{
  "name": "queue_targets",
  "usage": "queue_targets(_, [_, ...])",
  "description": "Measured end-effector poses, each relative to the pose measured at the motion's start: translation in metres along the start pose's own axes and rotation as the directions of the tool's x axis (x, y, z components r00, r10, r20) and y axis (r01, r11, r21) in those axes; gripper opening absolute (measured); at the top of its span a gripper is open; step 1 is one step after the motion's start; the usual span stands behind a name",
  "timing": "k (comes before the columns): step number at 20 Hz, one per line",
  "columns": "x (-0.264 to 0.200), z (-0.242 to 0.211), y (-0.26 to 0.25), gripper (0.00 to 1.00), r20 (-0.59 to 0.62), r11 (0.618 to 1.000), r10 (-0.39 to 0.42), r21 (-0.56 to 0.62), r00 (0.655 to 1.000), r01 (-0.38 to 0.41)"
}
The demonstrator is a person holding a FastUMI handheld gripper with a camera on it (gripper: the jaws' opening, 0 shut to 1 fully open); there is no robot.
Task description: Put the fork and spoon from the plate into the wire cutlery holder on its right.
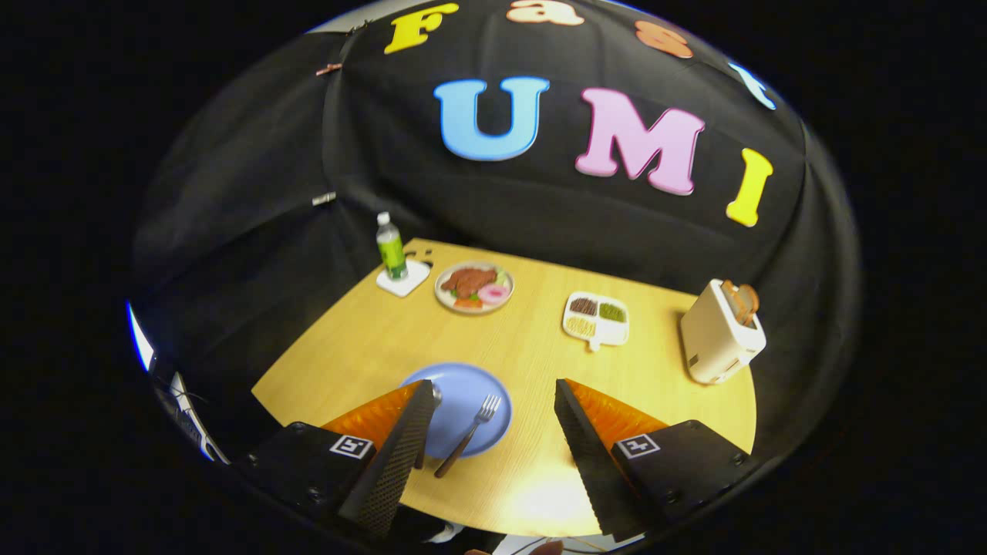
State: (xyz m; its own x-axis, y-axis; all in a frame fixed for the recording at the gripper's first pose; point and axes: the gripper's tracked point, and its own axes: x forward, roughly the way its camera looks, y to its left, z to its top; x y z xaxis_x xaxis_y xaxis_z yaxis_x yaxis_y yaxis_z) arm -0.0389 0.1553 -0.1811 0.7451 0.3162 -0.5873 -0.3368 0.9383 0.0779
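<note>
The gripper (490, 401) hangs above the near edge of the table (540, 339), fingers spread wide and holding nothing. The fork (470, 433) lies on the blue plate (463, 389) between them, tines toward one o'clock; the spoon (436, 395) peeks from behind the finger at nine o'clock. I'd come straight down across the fork's handle, square to it, before closing. I can't make out the wire holder.
</note>
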Motion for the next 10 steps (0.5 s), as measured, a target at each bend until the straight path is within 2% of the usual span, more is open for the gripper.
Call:
queue_targets(4, [0.047, -0.057, 0.024, 0.89, -0.194, 0.999, 0.022, 0.043, 0.981, -0.014])
queue_targets(7, [0.081, -0.087, 0.032, 0.80, -0.286, 0.996, 0.013, 0.087, 0.958, 0.013])
queue_targets(8, [0.093, -0.094, 0.031, 0.79, -0.310, 0.995, -0.002, 0.091, 0.951, 0.031])
queue_targets(10, [0.112, -0.107, 0.032, 0.65, -0.351, 0.992, -0.016, 0.112, 0.936, 0.059])
